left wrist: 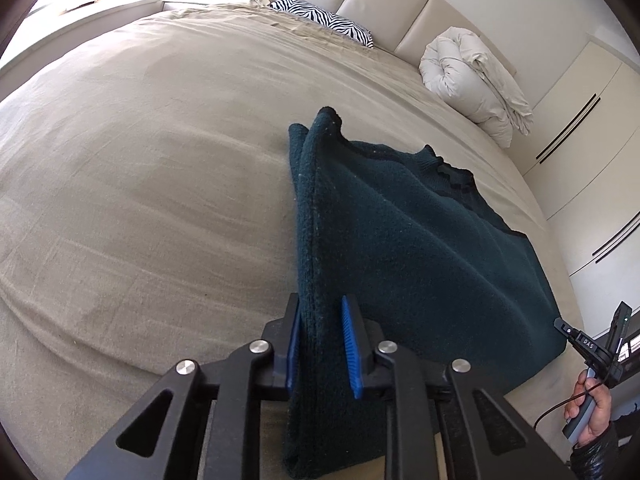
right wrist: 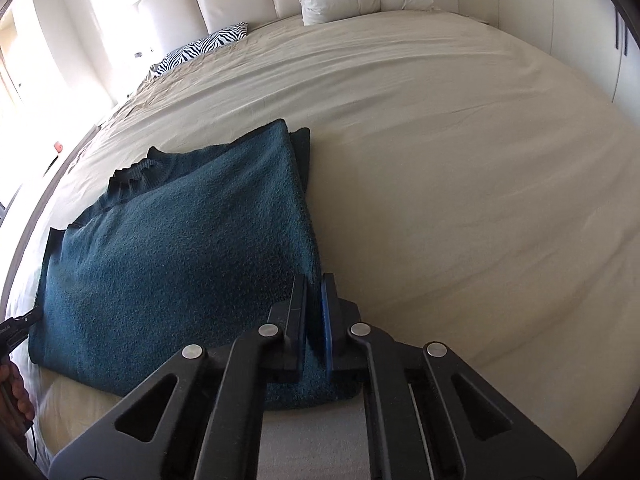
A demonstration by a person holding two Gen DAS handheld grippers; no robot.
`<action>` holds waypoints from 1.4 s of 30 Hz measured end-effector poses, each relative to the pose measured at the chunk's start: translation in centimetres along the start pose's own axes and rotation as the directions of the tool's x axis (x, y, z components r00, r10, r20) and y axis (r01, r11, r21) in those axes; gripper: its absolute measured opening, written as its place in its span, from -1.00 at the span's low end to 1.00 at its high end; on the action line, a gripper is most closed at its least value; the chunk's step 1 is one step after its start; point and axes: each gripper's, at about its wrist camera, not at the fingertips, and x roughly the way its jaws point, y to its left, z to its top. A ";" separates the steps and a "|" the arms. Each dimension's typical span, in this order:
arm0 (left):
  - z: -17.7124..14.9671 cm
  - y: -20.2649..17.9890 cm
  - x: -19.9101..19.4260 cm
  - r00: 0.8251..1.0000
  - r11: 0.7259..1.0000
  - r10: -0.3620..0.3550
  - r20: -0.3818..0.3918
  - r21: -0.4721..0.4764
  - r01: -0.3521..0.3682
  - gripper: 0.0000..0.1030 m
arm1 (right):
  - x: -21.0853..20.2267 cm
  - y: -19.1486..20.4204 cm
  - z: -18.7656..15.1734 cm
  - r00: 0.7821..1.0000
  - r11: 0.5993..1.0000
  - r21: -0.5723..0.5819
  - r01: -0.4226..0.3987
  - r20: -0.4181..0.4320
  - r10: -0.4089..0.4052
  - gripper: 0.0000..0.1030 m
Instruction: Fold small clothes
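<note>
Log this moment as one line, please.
left gripper: shut on sweater near left corner | right gripper: shut on near right corner | sweater: on bed, near edge lifted

A bedroom in strong daylight. A wide bed (left wrist: pixel 160 168) fills most of both views, covered in a smooth beige sheet with faint creases. Behind it stands a padded cream headboard (left wrist: pixel 404 4) of upright panels. A zebra-print pillow (left wrist: pixel 320 20) lies near the headboard, and a rolled white duvet (left wrist: pixel 472 80) sits well apart from it along the same end. Cream wardrobe doors (left wrist: pixel 580 128) with long dark handles line one wall. Bright window light (right wrist: pixel 24 60) washes out the opposite side.
</note>
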 end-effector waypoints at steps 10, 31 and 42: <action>-0.1 0.6 0.5 1.000 1.000 -0.007 -0.016 -0.003 0.007 -0.66 | 0.8 -3.6 -2.4 0.998 0.984 0.172 -0.052 -0.010 0.055 -0.92; 4.1 -5.1 -3.7 0.983 0.978 0.084 0.166 0.174 -0.113 -0.03 | -3.0 2.2 0.9 0.951 0.944 0.129 -0.302 0.101 0.291 0.37; 7.9 -5.6 8.1 0.982 0.950 0.184 0.040 0.251 -0.188 0.03 | 8.7 16.7 6.0 0.866 0.871 0.064 -0.487 -0.099 0.491 0.34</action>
